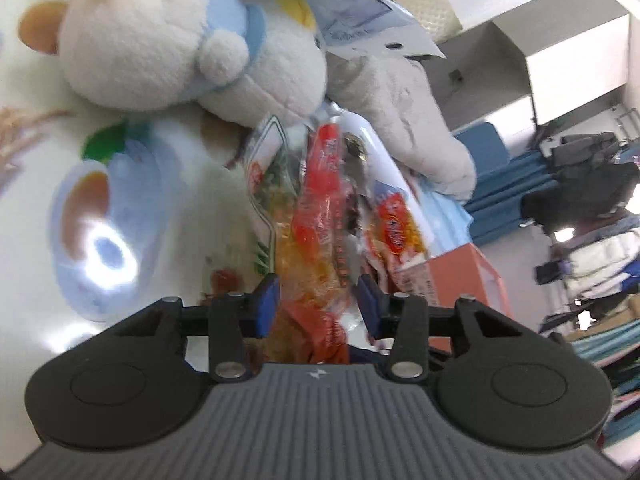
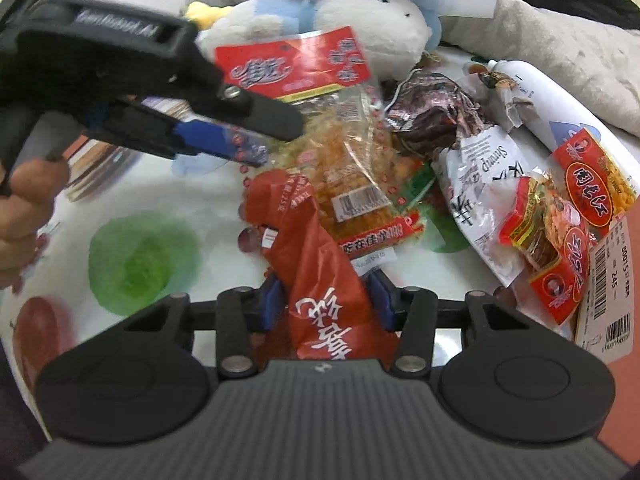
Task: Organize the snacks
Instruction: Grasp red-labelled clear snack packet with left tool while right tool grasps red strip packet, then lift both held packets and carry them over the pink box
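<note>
Red foil bag point(image 2: 320, 264) sits mid-frame on a fruit-print sheet point(image 2: 140, 256), w/ the right tongs point(image 2: 326, 304) pinching its near end.

- **Left of the bag:** a hand point(image 2: 24, 208) works the left tongs point(image 2: 276, 142), which appear clamped on the edge of a clear packet of orange strips point(image 2: 344, 184). That packet lies just behind the bag, overlapping it.
- **Behind the bag:** a white-and-blue plush toy point(image 2: 372, 28).
- **Right of the bag:** a loose heap of snacks, incl. a brown foil wrapper point(image 2: 424, 116), a white shrimp packet point(image 2: 480, 184) and small red-yellow packs point(image 2: 556, 240).

**Risks:**
- Both tongs grip overlapping packs, so pulling apart could drag or flip either one.
- Slick foil may slip out.
- Thin film could tear at the pinch.

**Hard to make out:**
- Left-wrist view is motion-blurred.
- No bin or tray for sorting is visible.
- The bag's near end is hidden under the tongs.
</note>
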`<state>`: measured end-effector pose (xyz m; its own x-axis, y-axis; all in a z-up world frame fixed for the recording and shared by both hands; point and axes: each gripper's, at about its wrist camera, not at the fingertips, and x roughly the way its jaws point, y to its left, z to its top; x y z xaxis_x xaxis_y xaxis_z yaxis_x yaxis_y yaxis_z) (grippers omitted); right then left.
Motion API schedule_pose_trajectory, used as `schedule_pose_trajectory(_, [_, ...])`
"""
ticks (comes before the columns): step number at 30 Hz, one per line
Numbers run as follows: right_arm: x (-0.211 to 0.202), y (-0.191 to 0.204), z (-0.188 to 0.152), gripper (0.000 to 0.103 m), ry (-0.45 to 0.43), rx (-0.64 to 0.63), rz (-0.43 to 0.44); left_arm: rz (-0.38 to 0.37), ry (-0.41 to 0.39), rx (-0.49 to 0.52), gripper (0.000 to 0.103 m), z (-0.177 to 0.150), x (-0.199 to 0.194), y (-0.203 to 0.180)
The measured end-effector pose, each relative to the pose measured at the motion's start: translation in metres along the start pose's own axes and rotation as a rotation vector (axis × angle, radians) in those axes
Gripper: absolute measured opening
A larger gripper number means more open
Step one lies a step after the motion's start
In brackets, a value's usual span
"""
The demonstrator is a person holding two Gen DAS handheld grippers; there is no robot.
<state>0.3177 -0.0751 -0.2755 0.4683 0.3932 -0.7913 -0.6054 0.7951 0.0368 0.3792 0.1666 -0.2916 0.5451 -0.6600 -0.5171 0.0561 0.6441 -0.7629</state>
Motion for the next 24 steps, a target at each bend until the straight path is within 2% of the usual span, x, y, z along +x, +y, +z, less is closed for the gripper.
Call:
schedule_pose_trajectory(4, [0.0,-0.002,-0.001,0.046,-0.002,0.007,0.008,0.024,0.023,0.012,0.049,0.004,0.015,-0.005])
schedule_pose_trajectory(8, [0.0,0.0,-0.001,0.045,-0.005,-0.008,0.003,0.094,0.055,0.032,0.049,0.009,0.037,-0.008])
schedule_pose_trajectory(17, [-0.003,0.004,-0.005,0.04,-0.003,-0.023,-0.003,0.156,0.076,-0.013,0.049,0.019,0.057,-0.013])
schedule_pose_trajectory(21, [-0.008,0.006,-0.008,0.04,-0.003,-0.01,-0.015,0.232,0.111,0.049,0.05,0.023,0.066,-0.03])
schedule_pose_trajectory(24, [-0.014,0.008,-0.013,0.039,0.013,-0.008,-0.039,0.27,0.136,0.08,0.058,0.023,0.072,-0.04])
